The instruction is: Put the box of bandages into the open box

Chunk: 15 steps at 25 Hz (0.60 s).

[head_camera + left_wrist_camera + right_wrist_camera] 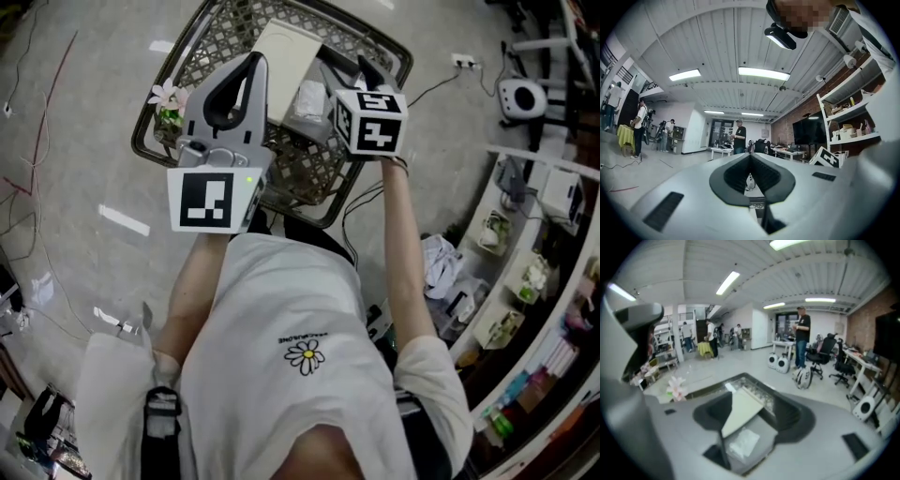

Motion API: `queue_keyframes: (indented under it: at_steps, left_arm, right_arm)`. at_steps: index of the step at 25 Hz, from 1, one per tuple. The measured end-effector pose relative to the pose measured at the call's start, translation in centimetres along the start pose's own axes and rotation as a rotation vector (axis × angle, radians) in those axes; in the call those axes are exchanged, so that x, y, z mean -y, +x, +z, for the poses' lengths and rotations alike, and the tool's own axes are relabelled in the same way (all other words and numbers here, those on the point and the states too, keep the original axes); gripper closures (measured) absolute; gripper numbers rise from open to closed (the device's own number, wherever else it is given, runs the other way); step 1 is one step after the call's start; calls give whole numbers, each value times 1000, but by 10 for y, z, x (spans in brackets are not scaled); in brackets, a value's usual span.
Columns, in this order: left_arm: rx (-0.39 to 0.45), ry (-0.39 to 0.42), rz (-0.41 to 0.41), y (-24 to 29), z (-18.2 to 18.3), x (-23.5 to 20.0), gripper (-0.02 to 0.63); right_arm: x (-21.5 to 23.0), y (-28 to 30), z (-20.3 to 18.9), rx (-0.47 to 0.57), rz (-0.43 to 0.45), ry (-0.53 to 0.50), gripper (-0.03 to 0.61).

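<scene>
Forward, arms (403, 253) outstretched over basket (309, 173); left gripper (251, 60) fingers together, right gripper (364, 66) fingers spread.

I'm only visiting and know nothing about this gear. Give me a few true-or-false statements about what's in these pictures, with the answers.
1. The left gripper has its jaws wide apart. False: they are together, with nothing between them.
2. The right gripper has its jaws apart and holds nothing. True.
3. A pale pink flower stands at the edge of the dark-rimmed lattice-top table. True.
4. The person holding the grippers wears a black shirt. False: it is a white T-shirt with a daisy print.
</scene>
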<state>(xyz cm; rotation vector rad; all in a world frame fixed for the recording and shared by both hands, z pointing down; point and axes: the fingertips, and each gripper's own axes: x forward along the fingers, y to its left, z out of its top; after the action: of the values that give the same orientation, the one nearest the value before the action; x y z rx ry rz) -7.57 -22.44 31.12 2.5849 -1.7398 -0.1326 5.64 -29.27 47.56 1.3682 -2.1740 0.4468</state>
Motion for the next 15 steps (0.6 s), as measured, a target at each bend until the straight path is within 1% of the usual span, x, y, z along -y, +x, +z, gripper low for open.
queue_keyframes:
  at_steps: [3,5,7,12,15]
  left_arm:
    - [25,12,-3,3,17,3,594]
    - [27,19,-6,4,24,6,594]
    - [63,31,-26,7,35,12,594]
    - [109,39,-52,11,56,26,594]
    - [129,49,-64,10,67,32,594]
  right_arm:
    - [6,-29,40,134,-47,9,296]
    - [5,-48,64,213,-50,12,296]
    - [2,-66,86,290,-49,27,296]
    - [-9,-123,131,498,18,78,296]
    - [-12,-159,148,622,32,117,296]
